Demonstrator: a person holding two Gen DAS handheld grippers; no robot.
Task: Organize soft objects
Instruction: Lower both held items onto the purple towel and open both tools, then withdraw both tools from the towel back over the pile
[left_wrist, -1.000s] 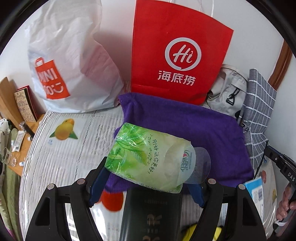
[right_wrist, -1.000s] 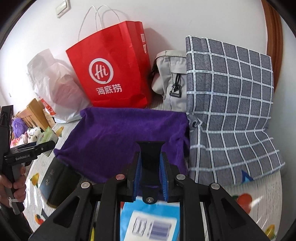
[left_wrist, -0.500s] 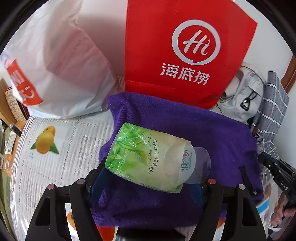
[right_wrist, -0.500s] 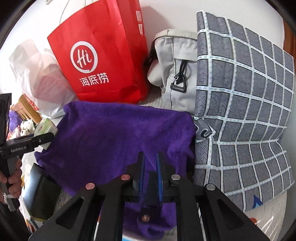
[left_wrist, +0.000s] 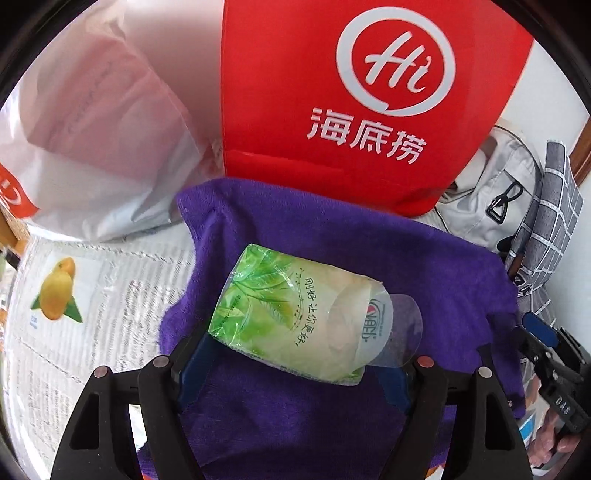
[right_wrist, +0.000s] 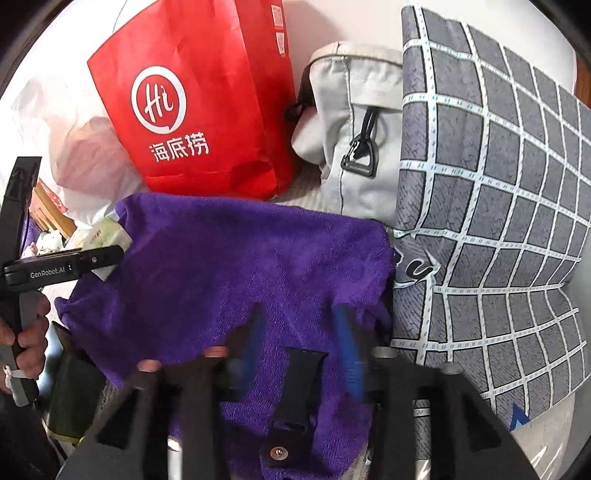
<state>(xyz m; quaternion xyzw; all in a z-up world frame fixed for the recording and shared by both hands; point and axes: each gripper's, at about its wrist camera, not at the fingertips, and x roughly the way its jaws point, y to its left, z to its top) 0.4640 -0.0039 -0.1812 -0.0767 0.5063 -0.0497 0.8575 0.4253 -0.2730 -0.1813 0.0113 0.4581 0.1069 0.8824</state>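
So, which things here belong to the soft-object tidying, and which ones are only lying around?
Part of the job:
- green plastic tissue pack, held in the left tool
- purple fleece towel under both tools
- right tool, open over the towel

Lying about:
- red paper shopping bag
- white plastic bag
- light grey fabric backpack
- grey checked pillow

left claw (left_wrist: 295, 354): black frame, blue pads, round rivets | right claw (right_wrist: 301, 343): black frame, blue pads, motion-blurred
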